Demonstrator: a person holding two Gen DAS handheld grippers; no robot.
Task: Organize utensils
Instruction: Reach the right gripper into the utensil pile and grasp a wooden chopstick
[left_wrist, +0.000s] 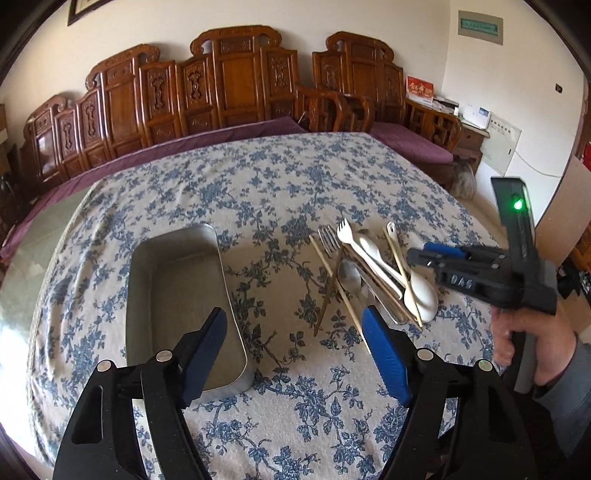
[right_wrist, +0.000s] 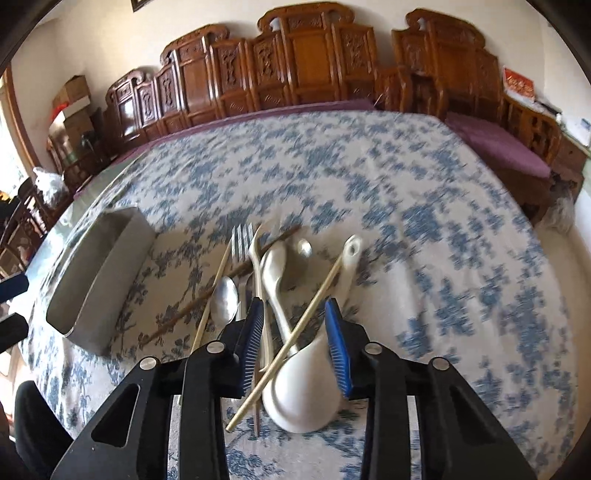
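Note:
A pile of utensils lies on the flowered tablecloth: white ceramic spoons (right_wrist: 303, 384), a metal spoon (right_wrist: 223, 299), a metal fork (right_wrist: 242, 238), a white plastic fork (left_wrist: 345, 230) and pale chopsticks (right_wrist: 295, 332). An empty metal tray (left_wrist: 177, 295) sits to their left; it also shows in the right wrist view (right_wrist: 99, 273). My left gripper (left_wrist: 295, 332) is open and empty, between tray and pile. My right gripper (right_wrist: 293, 332) is open, its fingers either side of the big white spoon's bowl and a chopstick. In the left wrist view the right gripper (left_wrist: 424, 254) hovers at the pile's right edge.
Carved wooden chairs (left_wrist: 236, 81) with purple cushions (left_wrist: 410, 142) line the far side of the table. Boxes (right_wrist: 74, 99) and clutter stand at far left. The tablecloth (left_wrist: 295, 177) covers the table beyond the utensils.

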